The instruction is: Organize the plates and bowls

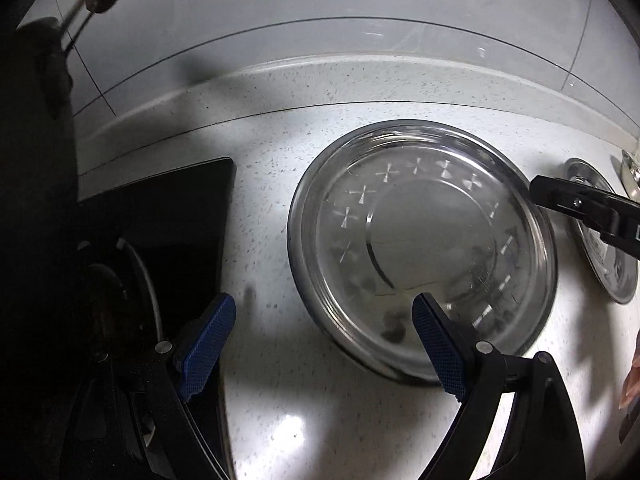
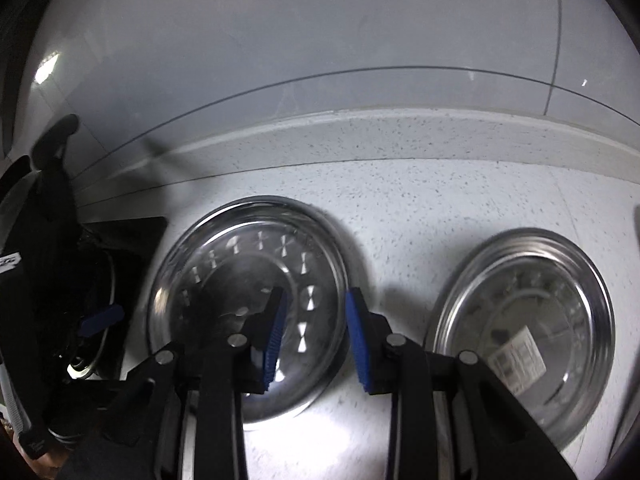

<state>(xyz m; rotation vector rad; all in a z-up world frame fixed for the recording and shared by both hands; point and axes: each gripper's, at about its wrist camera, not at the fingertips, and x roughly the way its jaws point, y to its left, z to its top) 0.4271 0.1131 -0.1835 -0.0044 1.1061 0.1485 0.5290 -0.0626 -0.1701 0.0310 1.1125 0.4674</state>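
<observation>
Sitting at the far left of the white speckled stone surface (image 1: 280, 392) is a black glass cooktop (image 1: 176, 232), and above the bare strip between it and the nearer round stainless-steel plate with star-cut marks (image 1: 420, 248) hangs the left gripper (image 1: 324, 352), its blue-padded jaws spread wide and empty. Over that plate's right rim hovers the right gripper (image 2: 316, 340), jaws parted only narrowly and pinching nothing. Further right lies a second round steel plate bearing a white label (image 2: 532, 320), apart from the first.
</observation>
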